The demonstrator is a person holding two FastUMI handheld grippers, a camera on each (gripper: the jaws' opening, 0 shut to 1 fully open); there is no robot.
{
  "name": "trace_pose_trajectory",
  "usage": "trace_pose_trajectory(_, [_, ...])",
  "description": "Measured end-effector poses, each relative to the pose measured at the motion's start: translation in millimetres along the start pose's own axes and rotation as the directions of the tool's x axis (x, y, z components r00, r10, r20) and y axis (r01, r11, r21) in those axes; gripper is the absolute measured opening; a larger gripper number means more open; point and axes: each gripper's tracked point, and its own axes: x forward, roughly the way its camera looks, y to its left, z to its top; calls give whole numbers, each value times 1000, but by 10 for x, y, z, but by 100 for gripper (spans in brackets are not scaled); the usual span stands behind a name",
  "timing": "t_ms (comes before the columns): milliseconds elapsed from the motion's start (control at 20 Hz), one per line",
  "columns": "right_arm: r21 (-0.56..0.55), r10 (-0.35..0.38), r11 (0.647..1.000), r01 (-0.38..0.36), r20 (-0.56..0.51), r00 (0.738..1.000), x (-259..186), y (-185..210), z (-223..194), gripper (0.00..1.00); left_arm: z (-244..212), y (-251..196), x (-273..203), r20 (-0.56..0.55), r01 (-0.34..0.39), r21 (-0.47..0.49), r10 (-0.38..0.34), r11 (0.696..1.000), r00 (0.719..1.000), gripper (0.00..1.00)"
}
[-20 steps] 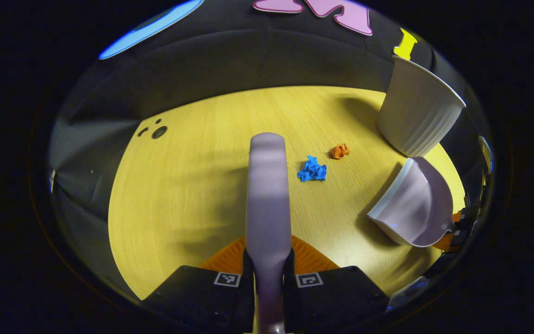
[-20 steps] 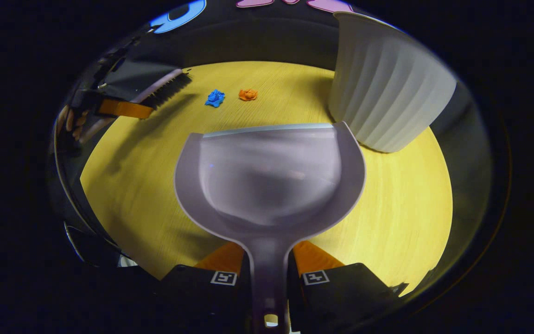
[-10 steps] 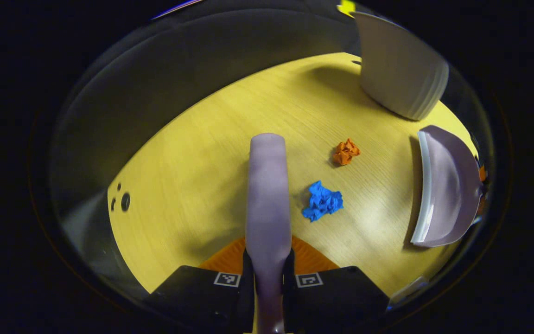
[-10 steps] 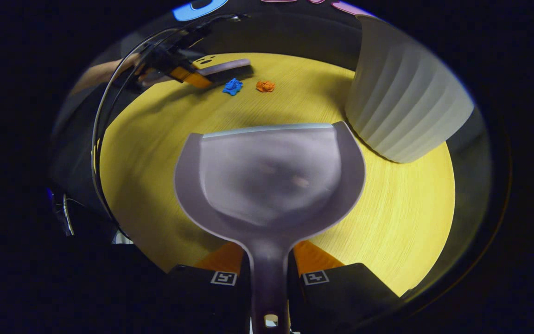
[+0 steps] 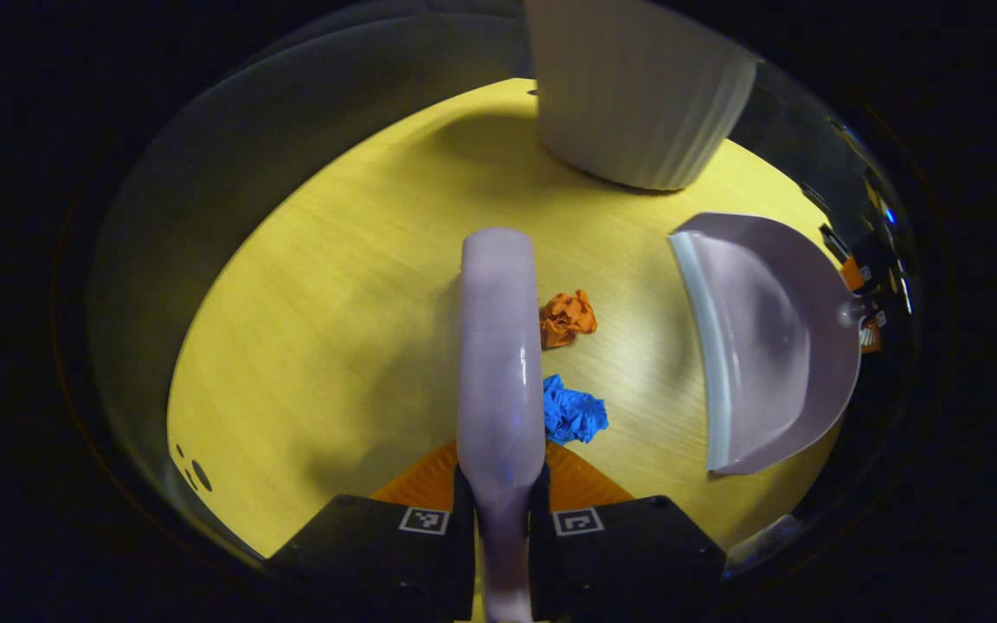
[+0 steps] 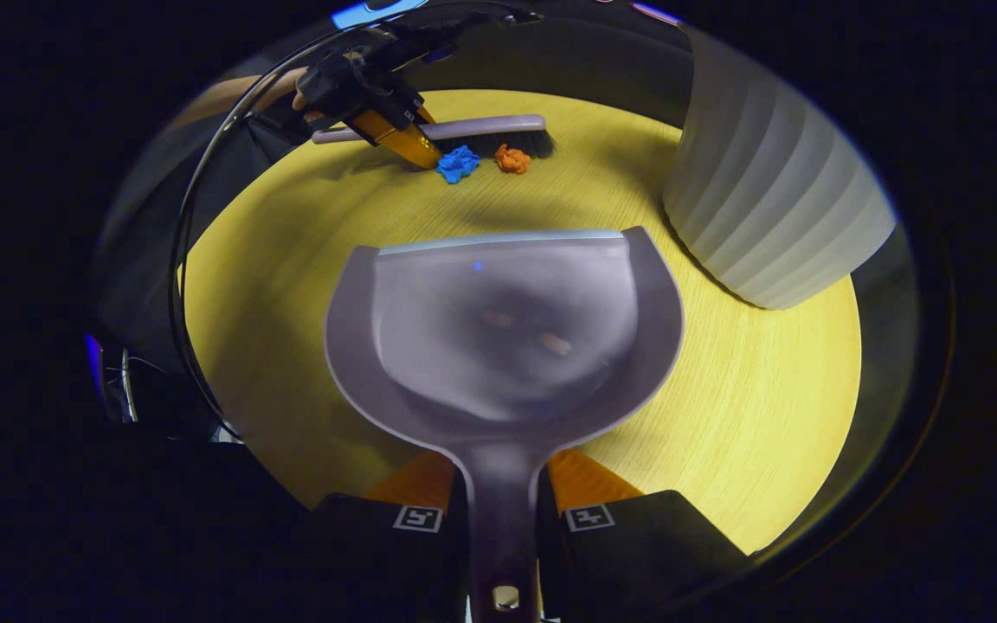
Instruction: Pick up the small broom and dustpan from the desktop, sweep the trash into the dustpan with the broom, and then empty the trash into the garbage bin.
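My left gripper [image 5: 500,506] is shut on the handle of the lilac broom [image 5: 499,346], whose back runs up the middle of the left gripper view. Just right of the broom lie a crumpled orange scrap [image 5: 567,317] and a blue scrap [image 5: 573,414], touching or nearly touching it. The lilac dustpan [image 5: 767,337] rests further right, its lip facing the scraps. My right gripper [image 6: 503,515] is shut on the dustpan's handle; the dustpan [image 6: 503,329] spreads ahead of it. Beyond its lip stand the broom [image 6: 464,131], the blue scrap [image 6: 458,163], the orange scrap [image 6: 512,159] and the left gripper [image 6: 377,108].
A white ribbed garbage bin [image 5: 637,95] stands on the yellow desktop [image 5: 334,303] behind the dustpan, and it looms at the right in the right gripper view [image 6: 767,208]. Small holes [image 5: 196,472] mark the desk's near-left edge. A cable [image 6: 196,216] curves by the far gripper.
The broom has swung over behind both scraps, which now lie against its right side. The dustpan's lip has turned to face them, and the bin has shifted toward the centre of the left gripper view.
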Motion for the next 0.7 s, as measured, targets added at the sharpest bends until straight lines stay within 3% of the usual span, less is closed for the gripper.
trace_pose_trajectory(150, [-11, -1, 1000, 1, 1, 1000, 11, -30, -23, 36, 4, -355, 6, -27, 75, 22, -74, 997, 997, 31])
trace_pose_trajectory(200, [-13, -2, 1000, 2, 3, 1000, 19, -32, -22, 36, -2, -487, -5, -39, 110, 9, -109, 994, 993, 27])
trace_pose_trajectory(350, [-18, -4, 1000, 4, 17, 1000, 36, -32, -11, 41, -1, -1027, -77, -76, 224, -2, -224, 975, 972, 31])
trace_pose_trajectory(450, [-11, -7, 1000, 7, 24, 1000, 43, -31, -11, 32, 1, -1231, -90, -88, 264, 12, -262, 964, 961, 31])
trace_pose_trajectory(500, [-4, -9, 1000, 9, 30, 1000, 43, -22, -12, 36, 24, -1345, -104, -86, 287, 1, -286, 958, 955, 31])
trace_pose_trajectory(600, [5, -15, 1000, 15, 40, 999, 52, -15, -10, 36, 49, -1546, -128, -66, 312, -32, -314, 949, 947, 29])
trace_pose_trajectory(700, [26, -13, 1000, 12, 43, 999, 64, 8, -19, 41, 86, -1568, -151, -25, 285, -64, -287, 956, 958, 29])
